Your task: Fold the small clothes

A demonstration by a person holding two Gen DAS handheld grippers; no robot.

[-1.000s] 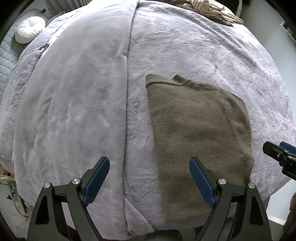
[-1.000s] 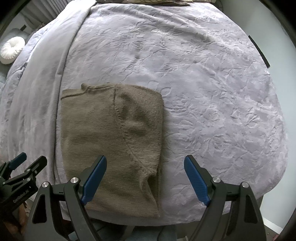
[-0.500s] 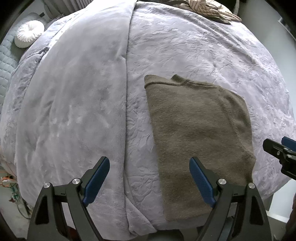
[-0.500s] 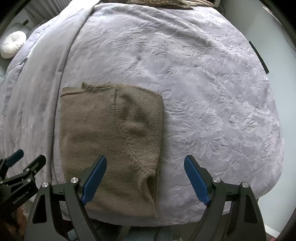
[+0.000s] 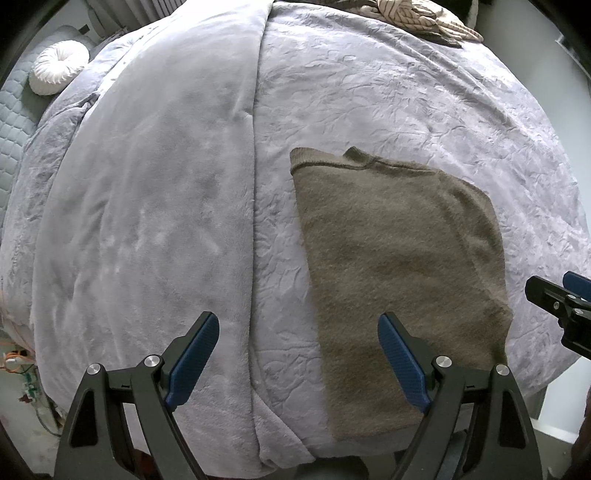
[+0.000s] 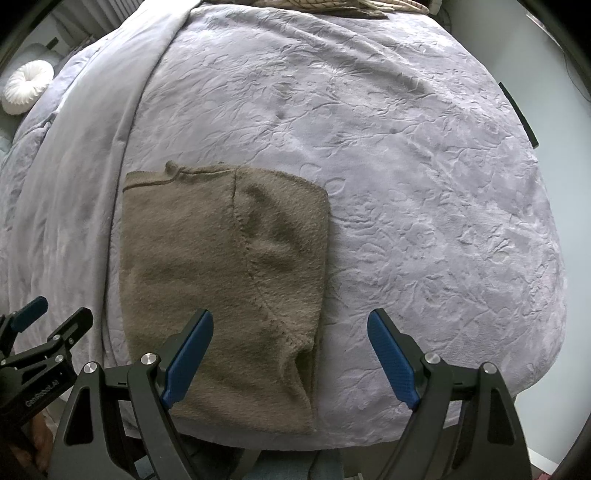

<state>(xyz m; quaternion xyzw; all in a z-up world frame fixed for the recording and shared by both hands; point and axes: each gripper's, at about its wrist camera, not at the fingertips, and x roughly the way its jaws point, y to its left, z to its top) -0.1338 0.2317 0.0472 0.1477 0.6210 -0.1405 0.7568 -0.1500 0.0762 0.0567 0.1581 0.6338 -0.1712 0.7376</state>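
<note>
A brown knitted sweater (image 5: 399, 266) lies folded into a long rectangle on the lilac bedspread (image 5: 369, 92), its collar end away from me. In the right wrist view the same sweater (image 6: 221, 280) shows a sleeve seam and a folded right edge. My left gripper (image 5: 298, 350) hangs open above the bed, its right finger over the sweater's near left part. Over the sweater's near right corner my right gripper (image 6: 290, 349) is open too, well clear of the cloth. Neither holds anything. Each gripper shows at the other view's edge.
A smooth grey blanket (image 5: 147, 192) covers the bed's left half. A white round cushion (image 5: 59, 66) lies far left. A pile of striped clothes (image 5: 417, 14) sits at the far end of the bed. The near edge of the bed runs just below the sweater.
</note>
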